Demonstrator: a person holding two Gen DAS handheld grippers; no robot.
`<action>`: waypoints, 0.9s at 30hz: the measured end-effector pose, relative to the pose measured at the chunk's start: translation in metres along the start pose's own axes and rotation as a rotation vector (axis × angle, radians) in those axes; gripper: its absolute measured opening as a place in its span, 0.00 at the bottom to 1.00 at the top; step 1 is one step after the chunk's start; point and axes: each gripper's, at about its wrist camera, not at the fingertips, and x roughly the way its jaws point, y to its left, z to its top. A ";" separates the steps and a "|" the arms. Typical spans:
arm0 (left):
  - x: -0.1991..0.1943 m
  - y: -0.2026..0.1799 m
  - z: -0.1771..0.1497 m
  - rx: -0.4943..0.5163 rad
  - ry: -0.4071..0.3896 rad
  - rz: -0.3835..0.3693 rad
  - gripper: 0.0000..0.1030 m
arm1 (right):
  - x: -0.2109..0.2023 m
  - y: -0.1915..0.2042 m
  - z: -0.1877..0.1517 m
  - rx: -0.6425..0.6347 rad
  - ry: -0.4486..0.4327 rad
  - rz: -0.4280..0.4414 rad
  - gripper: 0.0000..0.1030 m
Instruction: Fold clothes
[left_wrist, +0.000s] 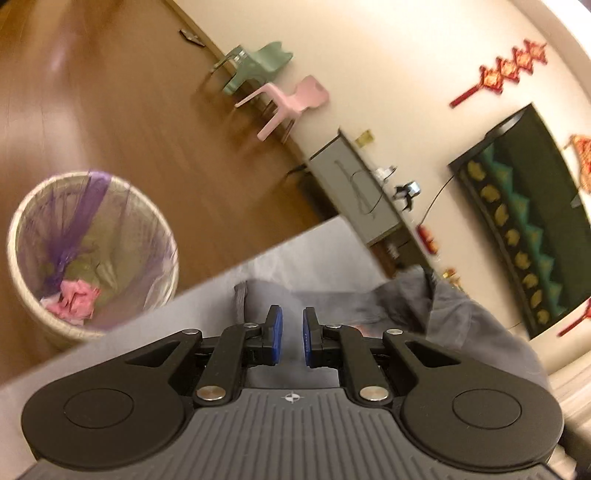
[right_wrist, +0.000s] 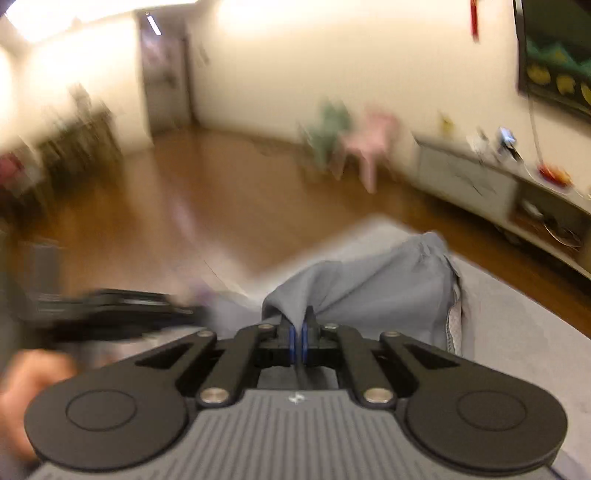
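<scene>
Grey garment (right_wrist: 373, 284) lies bunched on the worktop (right_wrist: 517, 332); right gripper (right_wrist: 297, 341) jaws pinch a fold of it; left gripper (left_wrist: 292, 338) jaws stand narrowly apart, empty.

Motion blur smears the left tongs (right_wrist: 122, 314) and a hand (right_wrist: 33, 384) at the right-wrist view's edge.

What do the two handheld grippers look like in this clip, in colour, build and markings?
Both match. The left gripper and right gripper have black linkage arms with silver pivot pins, blue pads on the fingertips, two round black discs at the sides, and a ribbed grey body bearing a small white cross-in-circle mark. No cables show. A bare, blurred hand appears; no sleeve is visible.
</scene>
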 end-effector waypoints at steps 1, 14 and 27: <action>0.002 0.002 0.000 -0.009 0.019 -0.005 0.12 | 0.011 0.003 -0.010 0.003 0.049 -0.001 0.04; -0.018 0.004 -0.001 0.052 0.067 0.069 0.12 | 0.042 0.015 -0.041 -0.048 0.144 -0.116 0.07; 0.046 -0.040 -0.027 0.058 0.249 -0.193 0.04 | -0.003 0.062 -0.052 -0.208 -0.050 -0.109 0.03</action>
